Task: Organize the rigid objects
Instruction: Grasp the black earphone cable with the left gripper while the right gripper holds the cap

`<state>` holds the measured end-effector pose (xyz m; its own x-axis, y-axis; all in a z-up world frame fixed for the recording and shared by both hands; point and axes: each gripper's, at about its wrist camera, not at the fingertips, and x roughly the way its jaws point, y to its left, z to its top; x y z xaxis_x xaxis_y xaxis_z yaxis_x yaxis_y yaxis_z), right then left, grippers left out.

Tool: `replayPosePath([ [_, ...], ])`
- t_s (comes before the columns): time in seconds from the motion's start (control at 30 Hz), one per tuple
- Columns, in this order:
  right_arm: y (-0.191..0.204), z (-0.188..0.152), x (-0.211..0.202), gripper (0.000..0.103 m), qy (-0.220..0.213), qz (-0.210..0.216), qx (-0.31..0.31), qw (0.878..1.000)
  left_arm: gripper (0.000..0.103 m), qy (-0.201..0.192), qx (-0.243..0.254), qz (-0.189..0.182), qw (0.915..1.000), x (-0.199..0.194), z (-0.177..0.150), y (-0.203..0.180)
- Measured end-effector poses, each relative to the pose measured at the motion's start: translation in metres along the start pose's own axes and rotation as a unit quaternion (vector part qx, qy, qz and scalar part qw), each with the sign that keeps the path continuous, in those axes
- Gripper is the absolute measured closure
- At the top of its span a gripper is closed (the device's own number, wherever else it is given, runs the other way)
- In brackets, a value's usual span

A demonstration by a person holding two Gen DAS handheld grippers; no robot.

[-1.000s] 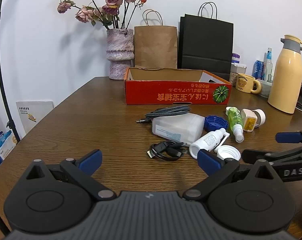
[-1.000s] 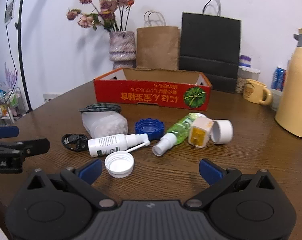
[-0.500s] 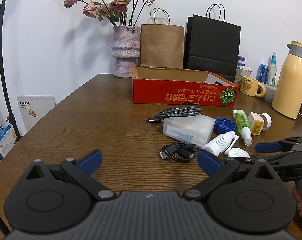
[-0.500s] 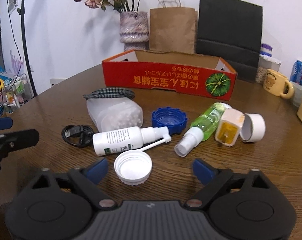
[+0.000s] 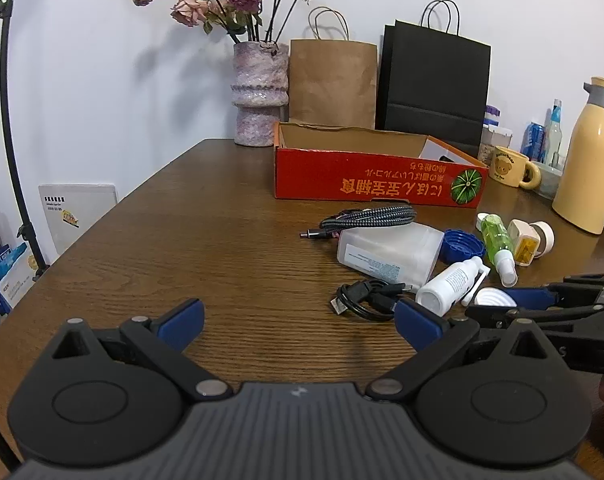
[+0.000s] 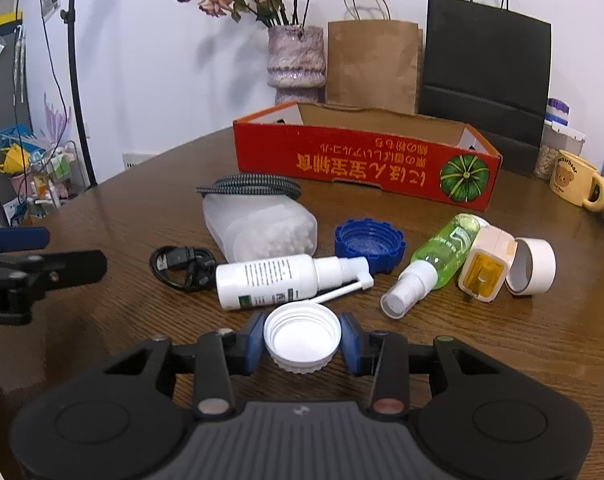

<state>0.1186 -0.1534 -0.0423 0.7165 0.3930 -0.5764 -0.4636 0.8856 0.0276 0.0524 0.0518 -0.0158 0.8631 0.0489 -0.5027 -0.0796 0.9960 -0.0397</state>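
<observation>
Bare counter [image 5: 205, 240] lies open on the left. Right of it, a black cable [image 5: 366, 298], spray bottle [image 6: 273, 280] and blue cap [image 6: 370, 244] crowd the way to the red box [image 6: 362, 164].

Probably a home: flower vase [image 5: 260, 94], mug [image 5: 509, 167].

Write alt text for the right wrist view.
The right gripper has just closed its blue pads around a white bottle cap on a wooden table, with small bottles, cables and a red cardboard box beyond.

Both wrist cameras sit low over the table [image 5: 221, 240], facing the red box [image 6: 362, 164], sharing its foreground clutter.
</observation>
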Motion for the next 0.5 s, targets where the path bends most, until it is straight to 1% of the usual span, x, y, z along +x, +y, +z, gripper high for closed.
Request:
replayPosePath([
  [0.23, -0.008, 0.0, -0.01, 0.064, -0.024, -0.01, 0.013, 1.0, 0.0, 0.013, 0.032, -0.001, 0.9994, 0.017, 0.014, -0.017],
  [0.5, -0.032, -0.002, -0.02, 0.064, -0.043, -0.041, 0.036, 0.998, 0.0, 0.045, 0.051, 0.007, 0.9977, 0.048, 0.024, -0.036],
])
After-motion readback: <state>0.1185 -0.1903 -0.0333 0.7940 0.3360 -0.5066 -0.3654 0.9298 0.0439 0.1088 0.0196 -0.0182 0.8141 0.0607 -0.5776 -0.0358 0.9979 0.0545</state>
